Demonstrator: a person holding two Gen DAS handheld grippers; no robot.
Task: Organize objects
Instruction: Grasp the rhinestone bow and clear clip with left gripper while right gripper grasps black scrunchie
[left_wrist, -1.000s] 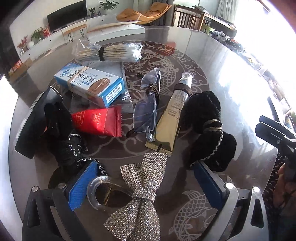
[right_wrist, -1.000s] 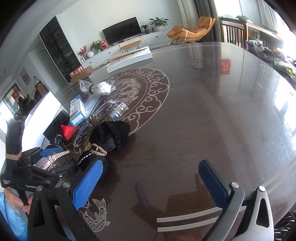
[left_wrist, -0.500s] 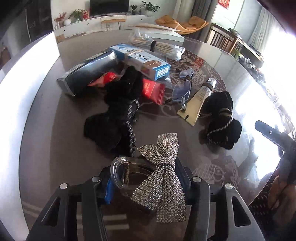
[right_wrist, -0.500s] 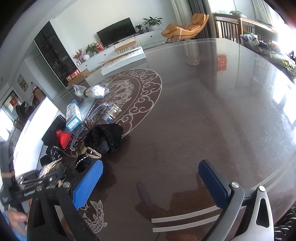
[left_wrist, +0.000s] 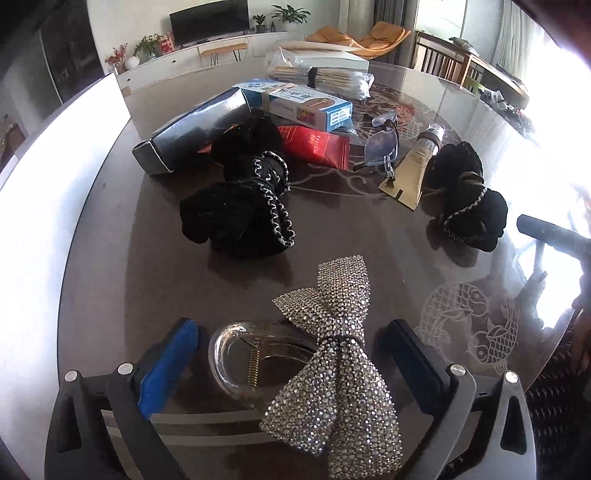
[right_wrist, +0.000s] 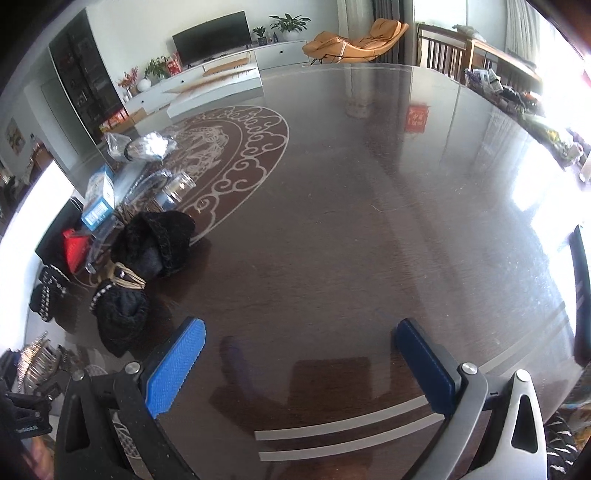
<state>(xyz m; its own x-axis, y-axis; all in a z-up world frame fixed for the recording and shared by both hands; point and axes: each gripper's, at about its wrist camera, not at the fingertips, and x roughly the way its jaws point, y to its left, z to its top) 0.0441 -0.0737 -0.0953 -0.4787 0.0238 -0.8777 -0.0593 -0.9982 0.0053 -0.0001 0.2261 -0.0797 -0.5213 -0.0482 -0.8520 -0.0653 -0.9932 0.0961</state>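
Observation:
A silver rhinestone bow hair clip with a clear plastic claw lies on the dark glass table between the fingers of my left gripper, which is open around it. Beyond it lie two black scrunchie bundles, a red packet, glasses, a cream tube, a blue box, a dark box and a cotton swab bag. My right gripper is open and empty over bare table, right of a black scrunchie.
The table edge runs close on the left. The right gripper's body shows at the right of the left wrist view. Fish patterns mark the glass. The table surface in the right wrist view is bare wood tone.
The left gripper closed on the bow clip, pulled it back toward the near table edge, then opened. A black scrunchie bundle now lies apart from the pile. The right gripper barely moved.

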